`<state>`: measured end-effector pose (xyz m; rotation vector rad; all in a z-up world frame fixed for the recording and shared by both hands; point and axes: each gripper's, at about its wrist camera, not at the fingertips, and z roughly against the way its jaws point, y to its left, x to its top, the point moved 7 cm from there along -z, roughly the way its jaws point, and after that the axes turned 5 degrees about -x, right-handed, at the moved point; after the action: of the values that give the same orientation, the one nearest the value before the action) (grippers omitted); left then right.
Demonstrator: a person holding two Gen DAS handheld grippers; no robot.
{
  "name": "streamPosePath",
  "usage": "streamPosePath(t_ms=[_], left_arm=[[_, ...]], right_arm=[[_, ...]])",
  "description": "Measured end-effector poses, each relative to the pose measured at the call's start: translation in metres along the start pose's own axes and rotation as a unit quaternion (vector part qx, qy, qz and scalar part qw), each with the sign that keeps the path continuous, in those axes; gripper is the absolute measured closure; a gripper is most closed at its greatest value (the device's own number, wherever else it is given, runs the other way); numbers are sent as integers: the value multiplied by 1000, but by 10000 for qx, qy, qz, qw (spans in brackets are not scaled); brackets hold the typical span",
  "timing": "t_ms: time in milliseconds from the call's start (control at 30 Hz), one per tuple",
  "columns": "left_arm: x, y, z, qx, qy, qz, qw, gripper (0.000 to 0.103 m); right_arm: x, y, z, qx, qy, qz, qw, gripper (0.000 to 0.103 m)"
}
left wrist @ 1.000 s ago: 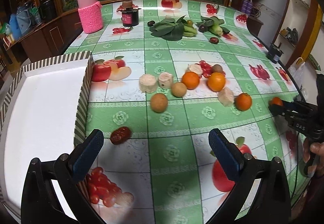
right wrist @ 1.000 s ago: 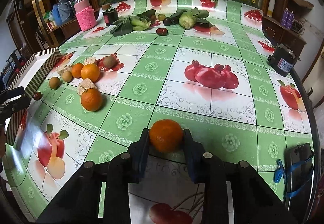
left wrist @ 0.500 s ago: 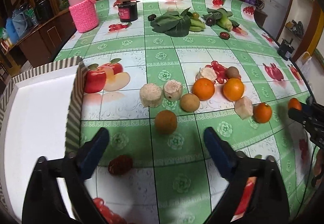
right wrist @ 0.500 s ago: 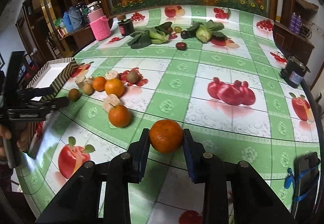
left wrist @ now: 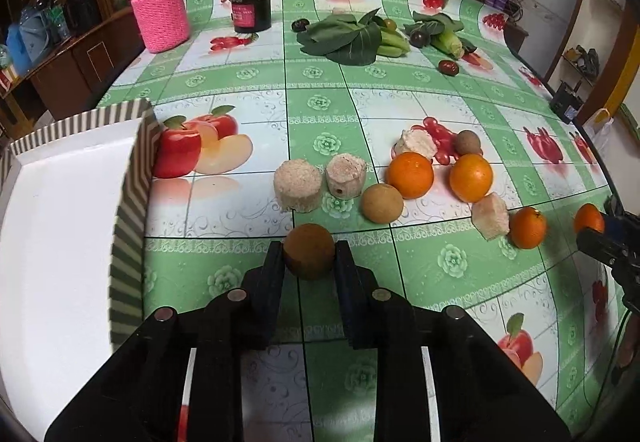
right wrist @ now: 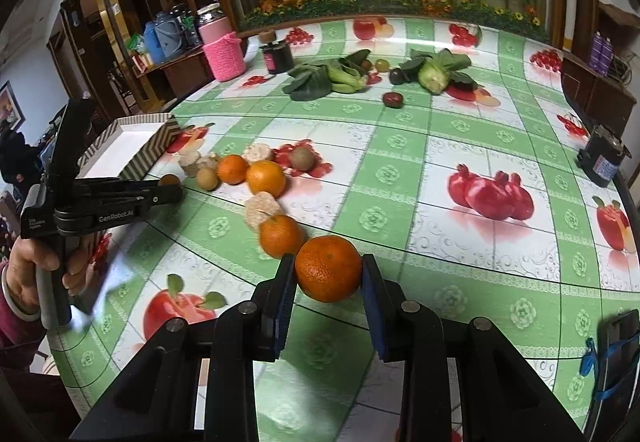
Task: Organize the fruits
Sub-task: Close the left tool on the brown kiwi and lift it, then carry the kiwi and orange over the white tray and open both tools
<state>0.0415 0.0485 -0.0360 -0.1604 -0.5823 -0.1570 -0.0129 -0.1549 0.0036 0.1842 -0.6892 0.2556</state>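
My left gripper [left wrist: 309, 256] is shut on a brown round fruit [left wrist: 309, 251] low over the table, right of the white striped box [left wrist: 60, 210]. It also shows in the right wrist view [right wrist: 170, 186]. My right gripper [right wrist: 328, 276] is shut on an orange mandarin [right wrist: 328, 273], held just right of another mandarin [right wrist: 280, 236]. In the left wrist view the held mandarin [left wrist: 588, 218] shows at the far right. Oranges [left wrist: 410, 175], a tan fruit [left wrist: 382, 203] and pale peeled pieces [left wrist: 298, 184] lie in a cluster mid-table.
A pink-sleeved jar [left wrist: 160, 18], a dark jar [left wrist: 251, 8], leafy greens [left wrist: 348, 38] and dark fruits [left wrist: 448, 67] stand at the back. A black device [right wrist: 602, 160] sits at the right table edge. A phone [right wrist: 616, 354] lies near the front right.
My left gripper has moved forward and closed on the brown fruit. My right gripper has carried the mandarin left, up to the cluster.
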Motion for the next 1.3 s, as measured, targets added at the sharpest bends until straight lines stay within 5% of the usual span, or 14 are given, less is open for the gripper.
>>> streamPosePath(t_ms=[300,600,867,1300], left_arm=[[-2,7,40,-103,-212,110,9997,81],[-5,59,72,470,-391,272,9978,81],[-7,118,77,906,-347,581,9936,81],[-4,179,58,1120,-190,1058,9879,81]], right_arm=[[11,42,3,329,-47,190,9993,70],[33,106,-10,829,-23,520,9952,71],[58,172,-37,1252,120,897,9880,71],[115,274,-96,1667,238,1408,9756,71]])
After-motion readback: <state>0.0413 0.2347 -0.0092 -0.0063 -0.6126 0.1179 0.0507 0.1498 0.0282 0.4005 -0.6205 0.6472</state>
